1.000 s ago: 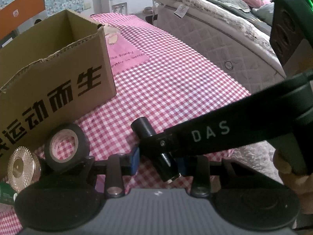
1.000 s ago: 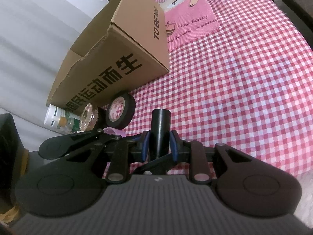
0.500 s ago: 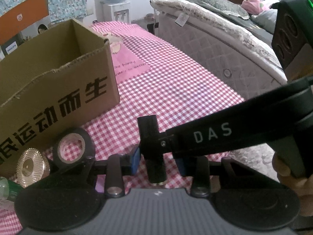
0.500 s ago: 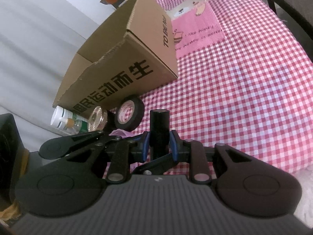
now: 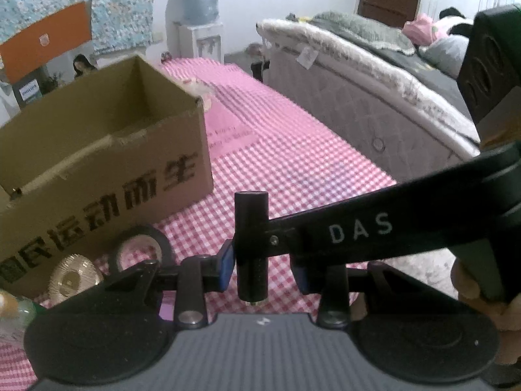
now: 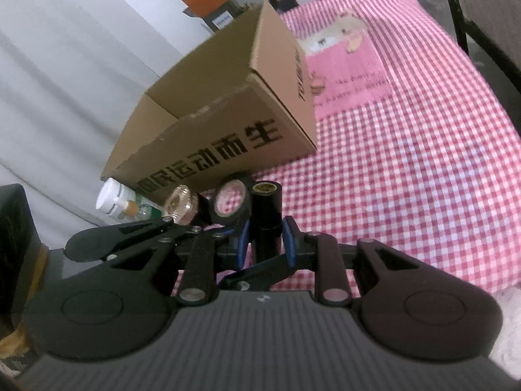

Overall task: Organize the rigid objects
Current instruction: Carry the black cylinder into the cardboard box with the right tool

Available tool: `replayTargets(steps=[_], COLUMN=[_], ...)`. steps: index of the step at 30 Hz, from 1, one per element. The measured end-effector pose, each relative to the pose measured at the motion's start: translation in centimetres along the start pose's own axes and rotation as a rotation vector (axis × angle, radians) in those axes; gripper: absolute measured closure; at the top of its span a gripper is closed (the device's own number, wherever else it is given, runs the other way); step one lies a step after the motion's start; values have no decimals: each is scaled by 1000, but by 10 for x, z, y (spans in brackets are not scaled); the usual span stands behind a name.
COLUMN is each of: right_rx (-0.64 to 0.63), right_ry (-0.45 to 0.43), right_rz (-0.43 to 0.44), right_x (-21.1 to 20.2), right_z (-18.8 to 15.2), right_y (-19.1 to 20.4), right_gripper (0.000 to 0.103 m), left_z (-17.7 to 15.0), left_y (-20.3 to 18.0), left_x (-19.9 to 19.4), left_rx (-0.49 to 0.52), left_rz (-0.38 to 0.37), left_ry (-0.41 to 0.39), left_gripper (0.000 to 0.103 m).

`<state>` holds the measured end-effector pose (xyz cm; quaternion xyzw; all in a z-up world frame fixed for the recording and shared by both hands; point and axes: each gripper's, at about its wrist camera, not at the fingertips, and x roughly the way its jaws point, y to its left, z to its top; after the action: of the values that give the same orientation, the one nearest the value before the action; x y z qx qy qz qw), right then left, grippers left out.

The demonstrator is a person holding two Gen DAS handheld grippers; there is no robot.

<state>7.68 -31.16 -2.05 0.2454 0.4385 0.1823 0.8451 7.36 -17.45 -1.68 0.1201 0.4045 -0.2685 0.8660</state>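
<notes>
A bedroom lies ahead of you: a quilted white mattress [image 5: 374, 104] off to the right of your left hand-held gripper [image 5: 263, 265], and under both tools the bench in its pink-and-white checked cloth [image 5: 293, 169].

The thing you are carrying is a matte black cylindrical tube [image 5: 251, 244], short and smooth-sided, with a brass-coloured end [image 6: 265, 188] facing away from your right hand-held gripper [image 6: 265, 239]. It stands crosswise in the left tool, upright between the blue pads. The left pad [image 5: 226, 265] touches it; the right one sits behind the other tool's black finger marked "DAS" [image 5: 358, 228], so you hold it from both sides. Your right tool's blue pads [image 6: 243, 239] are pressed tight on the same tube.

Ahead and to the left of both tools stands an open brown cardboard box with black printed characters [image 5: 107, 163]. Just in front of it, on the cloth, lie a roll of black tape [image 5: 140, 247], a gold ridged disc [image 5: 73, 277] and a white-capped bottle [image 6: 114, 200] lying on its side.
</notes>
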Motion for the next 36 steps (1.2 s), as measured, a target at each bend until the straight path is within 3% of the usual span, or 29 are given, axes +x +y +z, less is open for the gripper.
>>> replayTargets(steps=[9, 16, 21, 27, 36], right_rx=[-153, -308, -333, -263, -105], right_ry=[-109, -158, -94, 97, 406], right_rz=[29, 108, 173, 195, 168], right_x=[-34, -36, 6, 99, 241], right_z=[25, 79, 130, 183, 210], right_y=[58, 121, 148, 155, 131], right_gripper=[82, 82, 82, 82, 82], left_z=[24, 65, 91, 101, 94], left_y=[11, 54, 109, 188, 278], left_x=[-65, -109, -103, -56, 30], left_rx=[10, -28, -92, -198, -340], left_rz=[78, 176, 215, 190, 120], left_ry=[-155, -223, -159, 16, 290], left_gripper=[66, 66, 66, 65, 66])
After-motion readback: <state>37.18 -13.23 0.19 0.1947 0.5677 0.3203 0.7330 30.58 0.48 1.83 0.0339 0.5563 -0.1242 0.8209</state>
